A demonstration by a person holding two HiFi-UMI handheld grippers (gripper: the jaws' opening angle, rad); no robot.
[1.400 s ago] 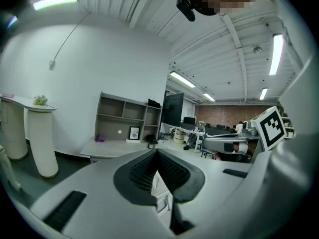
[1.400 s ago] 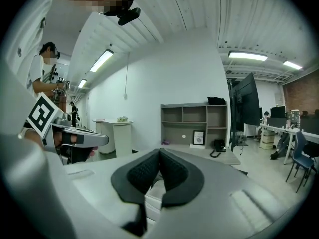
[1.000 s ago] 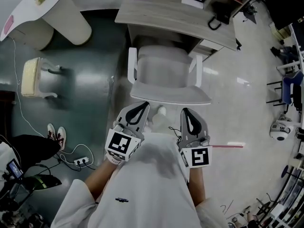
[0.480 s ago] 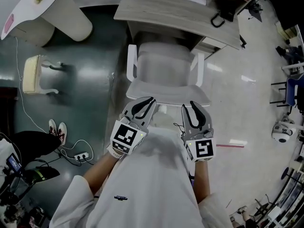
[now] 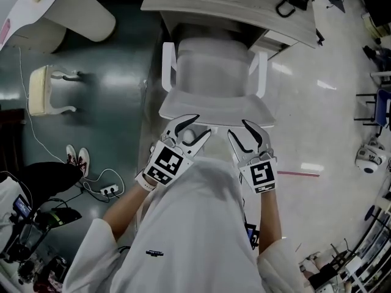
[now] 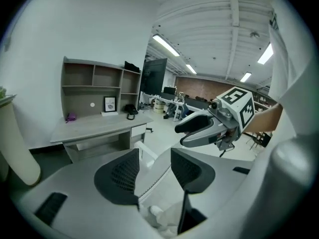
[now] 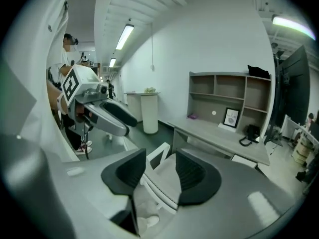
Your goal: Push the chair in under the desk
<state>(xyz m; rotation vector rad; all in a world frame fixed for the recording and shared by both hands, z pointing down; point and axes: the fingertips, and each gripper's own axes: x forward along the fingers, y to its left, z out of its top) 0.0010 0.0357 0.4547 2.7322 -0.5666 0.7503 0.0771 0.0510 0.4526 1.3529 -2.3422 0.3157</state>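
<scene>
A white chair (image 5: 214, 81) stands with its seat partly under the grey desk (image 5: 232, 5), its back towards me. My left gripper (image 5: 194, 127) and right gripper (image 5: 242, 129) sit side by side at the top edge of the chair's back. Both sets of jaws have just been opening and stand open. In the left gripper view the back's ribbed rim (image 6: 154, 176) lies between the left gripper's (image 6: 152, 168) pads, which do not press on it. The right gripper view shows the chair (image 7: 167, 176) between the right gripper's (image 7: 159, 176) open jaws.
A shelf unit (image 6: 94, 88) stands on the desk. A white round pedestal table (image 5: 73, 11) and a cream stool (image 5: 43, 90) are to the left. Shoes (image 5: 76, 160), a power strip with cables (image 5: 110, 191) and a person's dark legs (image 5: 43, 179) are at lower left.
Both grippers have moved forward and down to the chair's back edge. Their jaws, shut a second ago, have opened.
</scene>
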